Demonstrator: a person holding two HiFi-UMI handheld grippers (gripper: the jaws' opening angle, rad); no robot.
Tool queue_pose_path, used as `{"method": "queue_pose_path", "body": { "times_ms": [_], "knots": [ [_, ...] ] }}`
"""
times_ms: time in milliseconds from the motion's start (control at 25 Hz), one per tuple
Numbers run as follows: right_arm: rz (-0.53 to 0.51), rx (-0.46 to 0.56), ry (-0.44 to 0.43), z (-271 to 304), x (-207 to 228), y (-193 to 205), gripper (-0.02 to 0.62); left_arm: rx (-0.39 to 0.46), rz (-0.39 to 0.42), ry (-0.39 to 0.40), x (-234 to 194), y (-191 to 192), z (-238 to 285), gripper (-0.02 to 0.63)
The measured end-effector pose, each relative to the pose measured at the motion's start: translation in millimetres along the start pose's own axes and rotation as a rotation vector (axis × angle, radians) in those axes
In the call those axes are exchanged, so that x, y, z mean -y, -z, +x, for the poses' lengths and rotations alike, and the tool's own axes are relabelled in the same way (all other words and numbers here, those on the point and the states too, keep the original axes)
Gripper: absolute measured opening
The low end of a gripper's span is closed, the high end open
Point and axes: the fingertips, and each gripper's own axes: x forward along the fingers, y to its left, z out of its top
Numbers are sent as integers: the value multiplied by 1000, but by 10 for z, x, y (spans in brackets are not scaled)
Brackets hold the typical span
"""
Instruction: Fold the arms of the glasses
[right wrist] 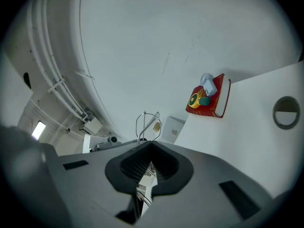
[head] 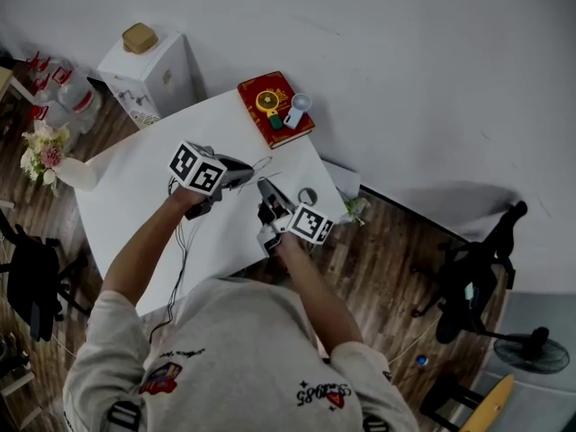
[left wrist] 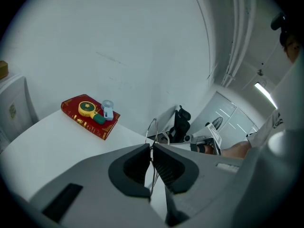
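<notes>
White table (head: 126,205) stands on a wooden floor (head: 396,241) beside a pale wall. At the table's far edge lies a red book (head: 274,108) with a yellow hand fan (head: 268,103) on top of it. A small round ring (head: 308,195) lies flat near the right edge.

Both grippers are above the table and close to each other. The glasses (head: 262,162) are between them, raised and not touching the surface.

The left gripper (head: 250,173) is clenched on a thin part of the glasses. In the left gripper view the wire frame (left wrist: 147,130) comes up from between the tightly closed pads. The right gripper (head: 265,189) is clenched on the glasses too. In the right gripper view a rounded lens rim (right wrist: 148,128) stands just above its closed jaw tips. Which exact part each gripper holds, I cannot tell
</notes>
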Motion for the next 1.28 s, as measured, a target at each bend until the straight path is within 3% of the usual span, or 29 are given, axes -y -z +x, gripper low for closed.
{"method": "queue_pose_path", "body": {
  "times_ms": [120, 200, 280, 400, 520, 600, 760, 1000, 1120, 1280],
  "knots": [
    [0, -18, 8, 18, -12, 22, -14, -14, 35, 30, 68, 51, -1, 21],
    [12, -43, 65, -16, 68, 73, -14, -21, 53, 36, 85, 89, 11, 21],
    [22, -68, 127, -73, 167, 129, -14, -16, 42, 27, 54, 104, 17, 21],
    [20, -90, 150, -119, 217, 188, -14, -2, 6, 2, -48, 102, 3, 21],
    [-4, -106, 110, -112, 137, 229, 7, 4, -15, -20, -101, 106, -36, 21],
    [-10, -117, 146, -151, 164, 240, 20, 8, -23, -22, -100, 117, -45, 21],
    [-20, -87, 37, -24, -8, 146, 1, 2, -11, -2, -43, 130, -9, 21],
    [12, -94, 159, -124, 175, 163, -14, -9, 7, 15, 1, 195, 26, 23],
    [1, -88, 65, -19, 46, 148, -14, -11, 9, 26, 5, 206, 16, 23],
    [8, -89, 90, -53, 111, 180, -14, -16, 15, 51, 57, 241, 24, 21]
  ]
}}
